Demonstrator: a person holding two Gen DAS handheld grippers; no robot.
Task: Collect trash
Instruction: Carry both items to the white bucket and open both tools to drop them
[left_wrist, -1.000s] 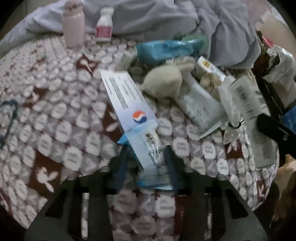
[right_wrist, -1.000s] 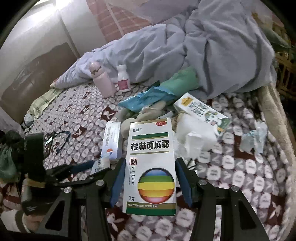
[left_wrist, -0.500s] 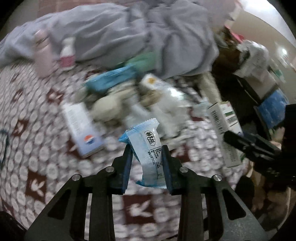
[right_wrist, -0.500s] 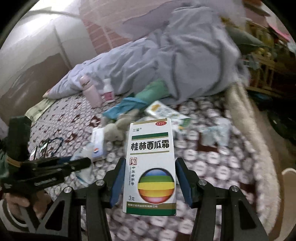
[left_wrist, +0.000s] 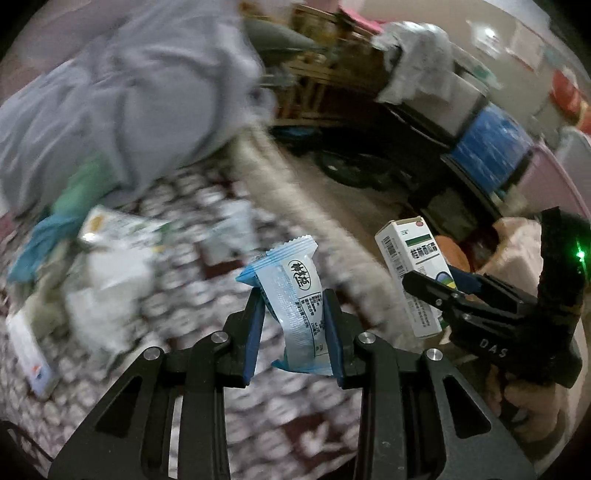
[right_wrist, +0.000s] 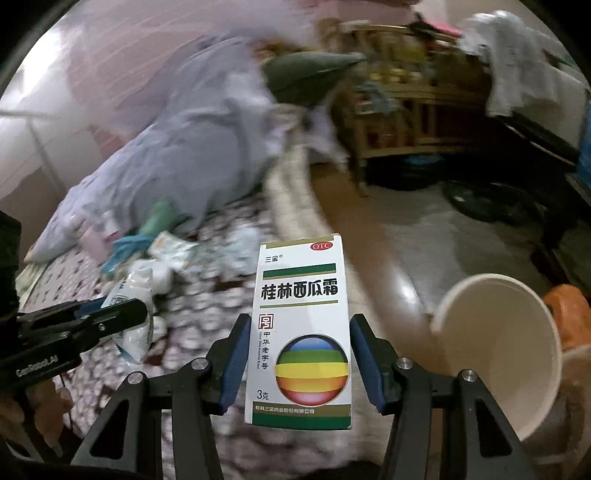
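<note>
The right gripper (right_wrist: 297, 356) pinches a white medicine box (right_wrist: 301, 332) upright between its jaws, long axis standing up. The pale bin (right_wrist: 495, 350), tipped mouth toward us, sits on the floor just to the box's right and below, so the right hand is the nearer one and I'd guess it drops first. The left gripper (left_wrist: 291, 325) has its jaws closed on a blue snack wrapper (left_wrist: 295, 302), held over the edge of the bed (left_wrist: 177, 288), farther from the bin. More litter lies on the bed by the grey quilt (left_wrist: 122, 110). Nothing blocks the way to the bin.
</note>
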